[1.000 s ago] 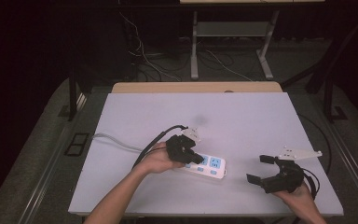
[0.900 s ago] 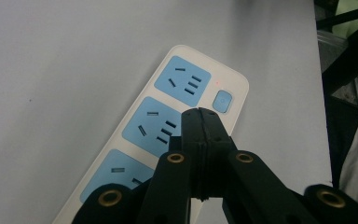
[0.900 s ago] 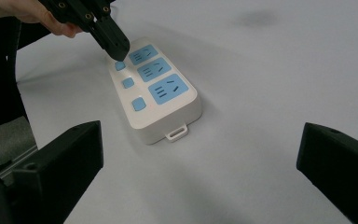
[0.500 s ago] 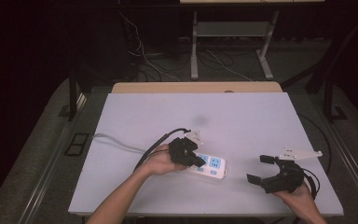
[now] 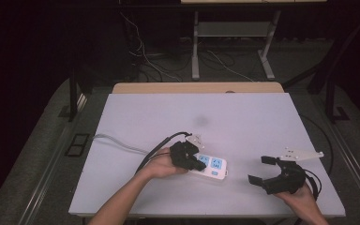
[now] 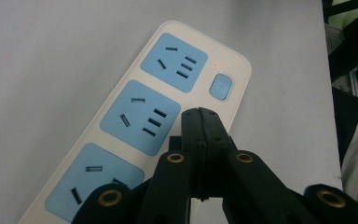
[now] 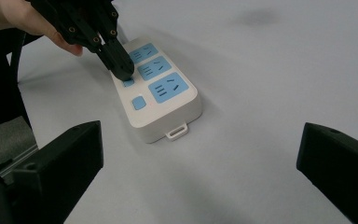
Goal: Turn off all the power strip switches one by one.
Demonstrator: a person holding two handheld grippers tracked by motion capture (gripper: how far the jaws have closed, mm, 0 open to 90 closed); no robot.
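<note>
Left gripper [image 5: 199,165], jaws pressed together, tip angled down onto one white power strip [image 5: 214,168] lying near the counter [image 5: 243,117] front: three blue sockets, one blue switch [image 6: 220,87]. Right gripper [image 5: 262,171], jaws spread wide and empty, rests level, well apart. Left gripper view adds a small red indicator light.

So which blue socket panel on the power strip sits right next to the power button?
The end socket panel; the other two lie farther along the strip from the button.
</note>
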